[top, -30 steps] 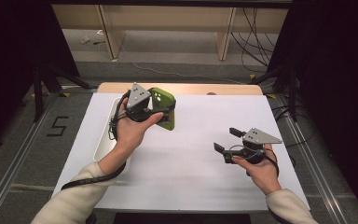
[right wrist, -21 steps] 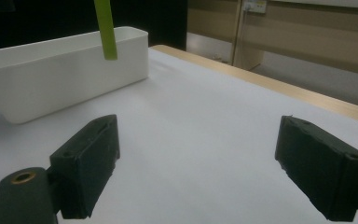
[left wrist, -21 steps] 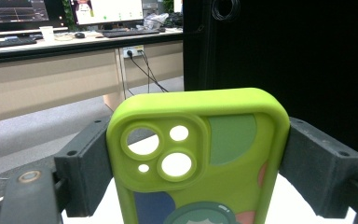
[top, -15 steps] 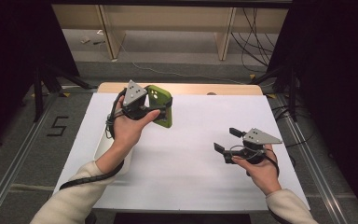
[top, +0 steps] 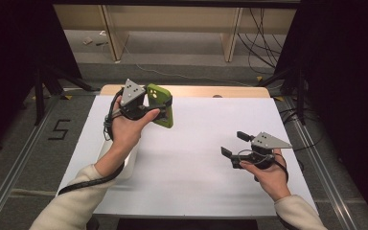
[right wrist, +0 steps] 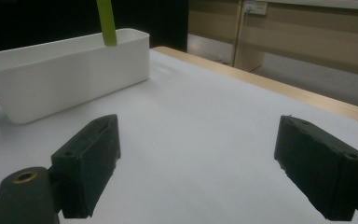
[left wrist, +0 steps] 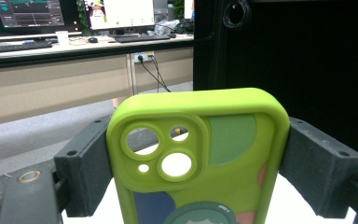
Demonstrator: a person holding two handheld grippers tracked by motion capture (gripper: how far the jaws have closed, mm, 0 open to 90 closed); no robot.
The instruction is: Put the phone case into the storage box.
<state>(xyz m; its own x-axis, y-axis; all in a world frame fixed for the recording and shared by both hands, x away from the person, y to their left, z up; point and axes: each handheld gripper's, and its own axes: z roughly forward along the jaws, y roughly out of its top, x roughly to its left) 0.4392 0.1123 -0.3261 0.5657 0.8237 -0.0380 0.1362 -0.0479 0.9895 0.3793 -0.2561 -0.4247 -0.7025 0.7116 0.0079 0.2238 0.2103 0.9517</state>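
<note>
Beside the white rectangular plastic bin (top: 124, 160), the left gripper (top: 159, 109) clamps a lime-green rubbery phone case (top: 162, 103) aloft above the table. The right gripper (top: 234, 143) waits, jaws apart and empty. Likely a transfer; next it must set the case down.

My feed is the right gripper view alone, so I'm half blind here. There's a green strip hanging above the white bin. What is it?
Observer: A green phone case, seen edge-on by you; the left gripper is shut on its two sides.
Operator: Is it inside the bin?
Observer: No. In the high view it is held up in the air near the table's far edge, while the white bin sits at the left edge, under the person's left forearm.
Operator: Which face of the case shows?
Observer: The left gripper view shows its back, with camera cutouts and a cartoon print.
</note>
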